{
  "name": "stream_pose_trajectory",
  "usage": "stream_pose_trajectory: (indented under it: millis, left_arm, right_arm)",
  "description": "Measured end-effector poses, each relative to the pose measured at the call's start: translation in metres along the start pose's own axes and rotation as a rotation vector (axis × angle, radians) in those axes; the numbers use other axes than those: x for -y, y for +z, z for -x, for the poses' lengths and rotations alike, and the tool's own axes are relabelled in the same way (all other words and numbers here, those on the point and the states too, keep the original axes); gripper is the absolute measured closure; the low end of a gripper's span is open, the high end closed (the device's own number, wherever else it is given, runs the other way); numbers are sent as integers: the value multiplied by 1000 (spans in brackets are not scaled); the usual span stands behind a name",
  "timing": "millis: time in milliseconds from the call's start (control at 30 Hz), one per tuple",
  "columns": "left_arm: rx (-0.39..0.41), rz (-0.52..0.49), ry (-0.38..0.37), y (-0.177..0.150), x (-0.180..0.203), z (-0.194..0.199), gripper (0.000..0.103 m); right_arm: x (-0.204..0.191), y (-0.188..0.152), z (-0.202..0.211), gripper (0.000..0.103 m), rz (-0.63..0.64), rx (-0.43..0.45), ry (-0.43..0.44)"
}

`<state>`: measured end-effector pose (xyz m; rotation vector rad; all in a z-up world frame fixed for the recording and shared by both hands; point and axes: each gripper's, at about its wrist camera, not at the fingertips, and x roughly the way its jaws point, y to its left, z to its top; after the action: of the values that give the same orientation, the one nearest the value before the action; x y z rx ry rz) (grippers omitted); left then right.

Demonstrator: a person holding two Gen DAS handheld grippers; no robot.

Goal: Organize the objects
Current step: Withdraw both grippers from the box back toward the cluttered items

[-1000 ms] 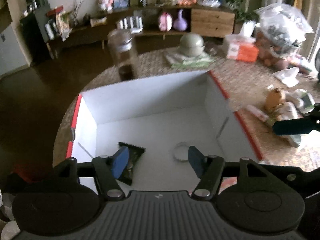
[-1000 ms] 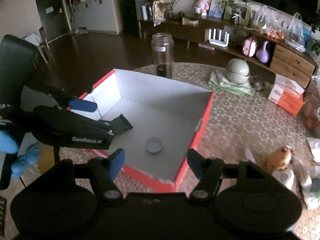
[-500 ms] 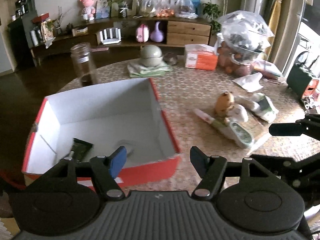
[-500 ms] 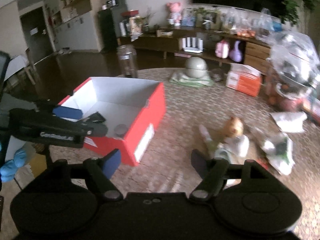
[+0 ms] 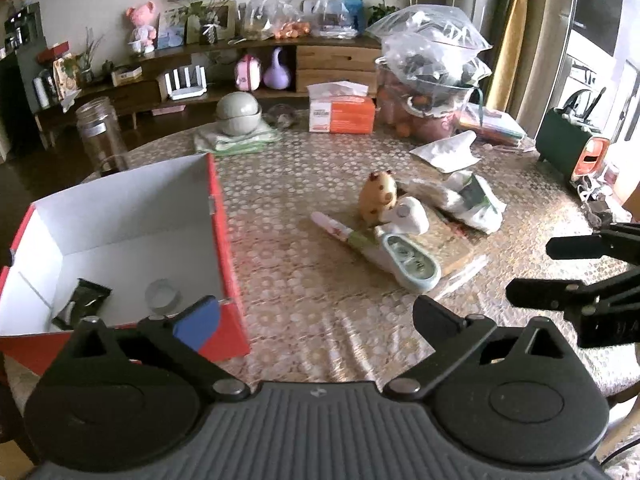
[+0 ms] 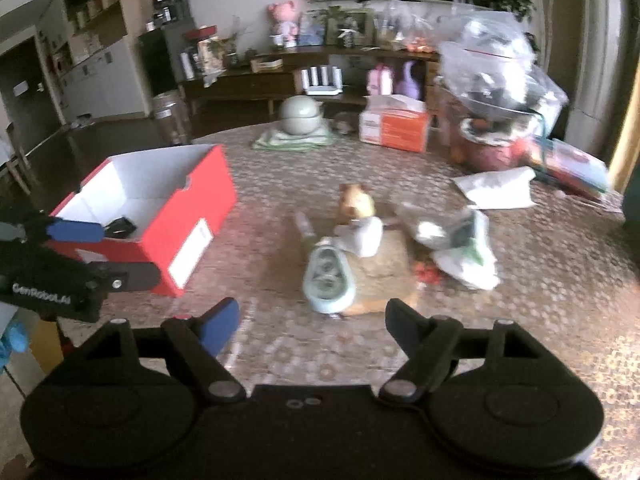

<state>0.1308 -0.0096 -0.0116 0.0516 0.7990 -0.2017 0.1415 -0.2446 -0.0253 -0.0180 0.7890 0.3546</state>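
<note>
A red box (image 5: 224, 240) (image 6: 188, 216) with a white inside stands at the table's left; a dark packet (image 5: 82, 304) and a clear ring (image 5: 162, 298) lie in it. Right of it is a cluster: a tan toy animal (image 5: 378, 196) (image 6: 356, 202), a pale green oval case (image 5: 412, 266) (image 6: 328, 278), a tube (image 5: 340, 234), a white wrapper (image 5: 474, 200) (image 6: 460, 246). My left gripper (image 5: 316, 318) hangs over bare tablecloth near the box's corner, jaws opening, nothing between them. My right gripper (image 6: 312, 324) is short of the oval case, jaws opening, empty.
A glass jar (image 5: 100, 136) stands behind the box. At the table's far side are a grey-green bowl set on a cloth (image 5: 238, 114), an orange tissue box (image 5: 342, 114) and a heap of plastic bags (image 5: 430, 76). A green holder (image 5: 568, 150) sits at the right edge.
Both grippers have swung right, from over the box to the tablecloth facing the cluster of loose things. The left jaws have spread much wider; the right jaws have spread a little.
</note>
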Motion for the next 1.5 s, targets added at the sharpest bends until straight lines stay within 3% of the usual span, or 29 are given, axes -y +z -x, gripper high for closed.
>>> stream_pose_trajectory:
  millis: [500, 700, 867, 1133, 1500]
  left_arm:
    - [-33, -35, -24, 12, 62, -62, 0]
    - [-77, -55, -30, 14, 84, -94, 0]
    - [-78, -72, -2, 18, 96, -116, 0]
    - [-104, -21, 7, 29, 93, -143, 0]
    - [-133, -39, 21, 26, 96, -172, 1]
  right_arm:
    - [100, 10, -23, 22, -114, -22, -141]
    - [128, 20, -46, 22, -171, -39, -155]
    - [141, 35, -70, 22, -188, -47, -172]
    - [161, 56, -115, 23, -252, -87, -187]
    - [177, 58, -160, 27, -333, -137, -221]
